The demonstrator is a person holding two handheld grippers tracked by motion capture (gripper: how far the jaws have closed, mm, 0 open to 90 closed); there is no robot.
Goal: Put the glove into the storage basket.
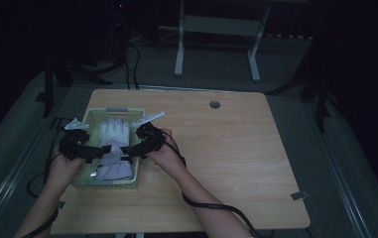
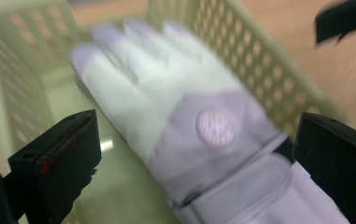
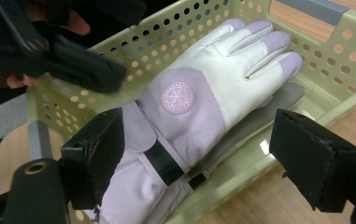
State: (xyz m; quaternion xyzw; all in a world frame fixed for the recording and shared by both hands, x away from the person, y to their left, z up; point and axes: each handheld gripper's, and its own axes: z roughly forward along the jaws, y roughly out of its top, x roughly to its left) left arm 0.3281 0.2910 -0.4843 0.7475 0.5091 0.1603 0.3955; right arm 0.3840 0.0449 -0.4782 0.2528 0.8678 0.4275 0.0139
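Observation:
A white and lilac glove lies flat in a pale green perforated basket at the table's left. A grey second glove peeks out beneath it. My left gripper hovers over the cuff from the left, jaws wide open and clear of the fabric. From the right, my right gripper also stands open above the cuff, touching nothing. The left gripper's black jaw crosses the right gripper view's upper left.
The wooden table stretches bare to the right of the basket, with a round cable hole near its far edge. Cables trail from both grippers off the near edge. A white desk frame stands on the floor beyond.

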